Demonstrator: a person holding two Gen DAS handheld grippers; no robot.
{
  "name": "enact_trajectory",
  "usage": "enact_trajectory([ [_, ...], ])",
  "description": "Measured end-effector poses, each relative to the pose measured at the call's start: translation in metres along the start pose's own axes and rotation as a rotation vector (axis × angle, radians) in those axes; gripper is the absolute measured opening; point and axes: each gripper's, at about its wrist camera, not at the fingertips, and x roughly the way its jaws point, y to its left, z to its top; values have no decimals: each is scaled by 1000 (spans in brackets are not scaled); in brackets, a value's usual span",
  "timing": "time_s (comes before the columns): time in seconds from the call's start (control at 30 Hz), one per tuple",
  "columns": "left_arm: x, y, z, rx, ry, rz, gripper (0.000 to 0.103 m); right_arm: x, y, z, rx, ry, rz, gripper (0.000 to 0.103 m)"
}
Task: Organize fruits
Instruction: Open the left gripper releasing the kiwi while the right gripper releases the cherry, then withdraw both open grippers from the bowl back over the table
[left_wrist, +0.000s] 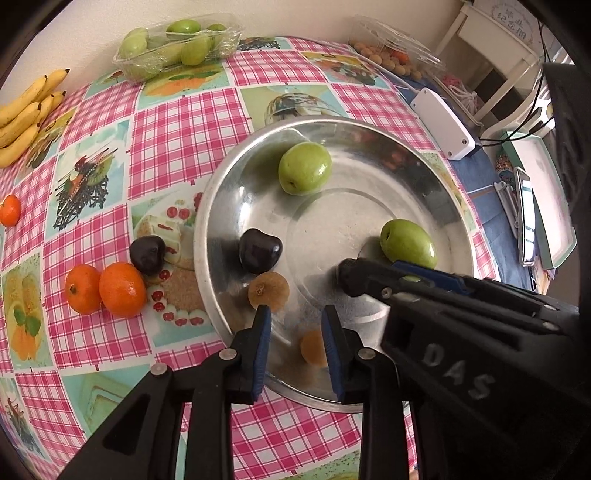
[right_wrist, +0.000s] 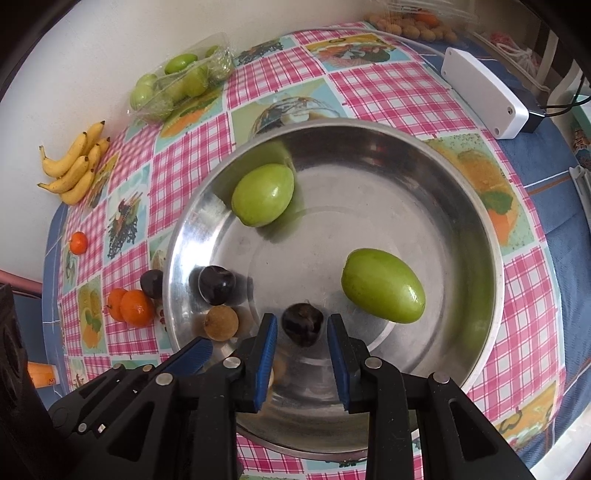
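While both our grippers, left (left_wrist: 295, 325) and right (right_wrist: 301, 334), hang open over the tray (right_wrist: 487, 266), a dark cherry (right_wrist: 303, 324) sits between the right's fingers; next we'd fetch the cherry (left_wrist: 147, 254) just outside the tray.

Pink checked tablecloth (left_wrist: 177, 140) with fruit pictures, plain pale wall (left_wrist: 92, 33) behind, white chair (left_wrist: 491, 55) beside table

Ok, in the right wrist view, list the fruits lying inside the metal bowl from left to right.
Inside the metal bowl: dark plum → brown longan → upper green fruit → dark fruit between the right gripper fingers → right-hand green fruit.
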Motion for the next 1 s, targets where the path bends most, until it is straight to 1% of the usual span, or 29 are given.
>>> enact_trajectory([
  [0.1, -8, 4, 2, -13, -20, 0, 32, -10, 1, 1, 0, -35, 5, 32],
  [0.3, -24, 22, 5, -59, -61, -5, 33, -29, 1, 4, 13, -98, 8, 32],
  [0.4, -27, 35, 5, -98, -71, 12, 33, -33, -2, 5, 23, -111, 6, 32],
  [0.5, -33, 49, 5, -142, -92, 32, 34, -31, -2, 5, 24, -105, 3, 32],
  [0.57, -37, 61, 5, -177, -109, 58, 42, -30, -1, 5, 20, -101, 1, 32],
  [0.63, -41, 71, 6, -204, -124, 84, 55, -29, 0, 5, 16, -99, -1, 32],
  [0.7, -44, 81, 6, -234, -137, 111, 59, -29, 0, 4, 14, -96, -2, 32],
  [0.77, -46, 90, 6, -260, -145, 130, 60, -27, 2, 4, 5, -90, -5, 32],
  [0.83, -46, 97, 5, -284, -146, 134, 66, -25, 4, 3, -4, -84, -9, 32],
  [0.93, -46, 104, 3, -305, -146, 141, 68, -22, 8, 3, -24, -74, -16, 33],
  [0.97, -46, 105, 3, -308, -147, 145, 68, -20, 10, 3, -31, -71, -19, 38],
  [1.0, -45, 106, 3, -308, -146, 149, 70, -19, 11, 2, -36, -68, -24, 47],
])
